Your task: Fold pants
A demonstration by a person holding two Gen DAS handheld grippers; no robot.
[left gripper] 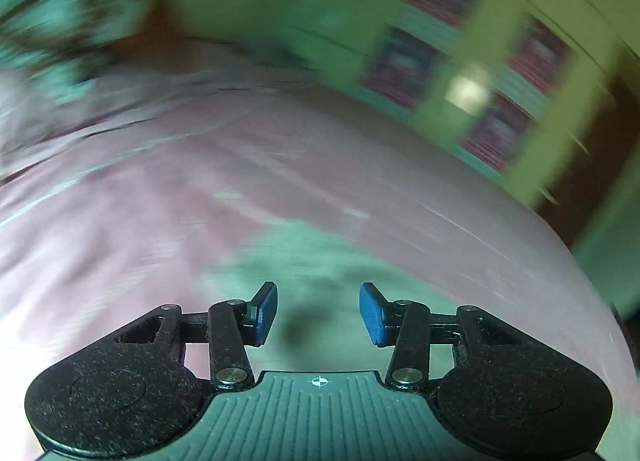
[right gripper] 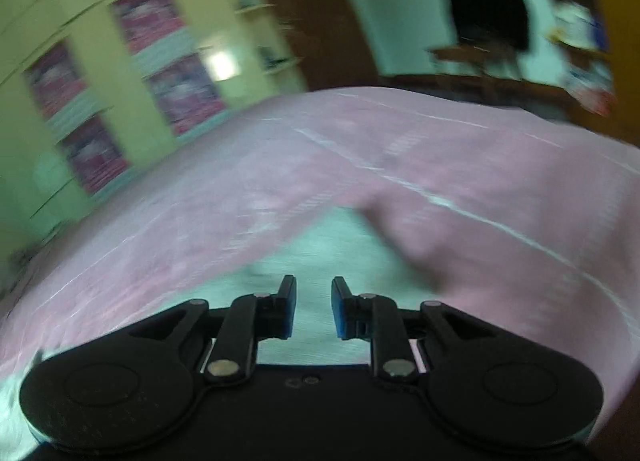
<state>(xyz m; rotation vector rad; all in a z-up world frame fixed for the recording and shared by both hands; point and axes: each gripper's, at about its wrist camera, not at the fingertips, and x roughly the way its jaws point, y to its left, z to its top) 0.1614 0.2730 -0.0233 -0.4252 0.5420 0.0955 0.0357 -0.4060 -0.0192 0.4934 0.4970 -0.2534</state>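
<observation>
Both views are smeared by motion. Pale green-grey pants (left gripper: 304,261) lie on a pink bedsheet (left gripper: 168,189), just ahead of my left gripper (left gripper: 318,311). Its blue pads (left gripper: 370,313) stand apart with nothing between them, above the cloth. In the right wrist view the same pale cloth (right gripper: 320,253) runs out from under my right gripper (right gripper: 314,307). That gripper's jaws show a narrow gap, with no cloth pinched in it. A pink fold of the sheet (right gripper: 416,245) rises just right of the cloth.
A yellow-green shelf unit (right gripper: 132,73) with red and purple stacks stands beyond the bed, also in the left wrist view (left gripper: 472,73). A brown door (right gripper: 320,13), a dark hanging shape (right gripper: 488,1) and a wooden table (right gripper: 480,57) lie further right.
</observation>
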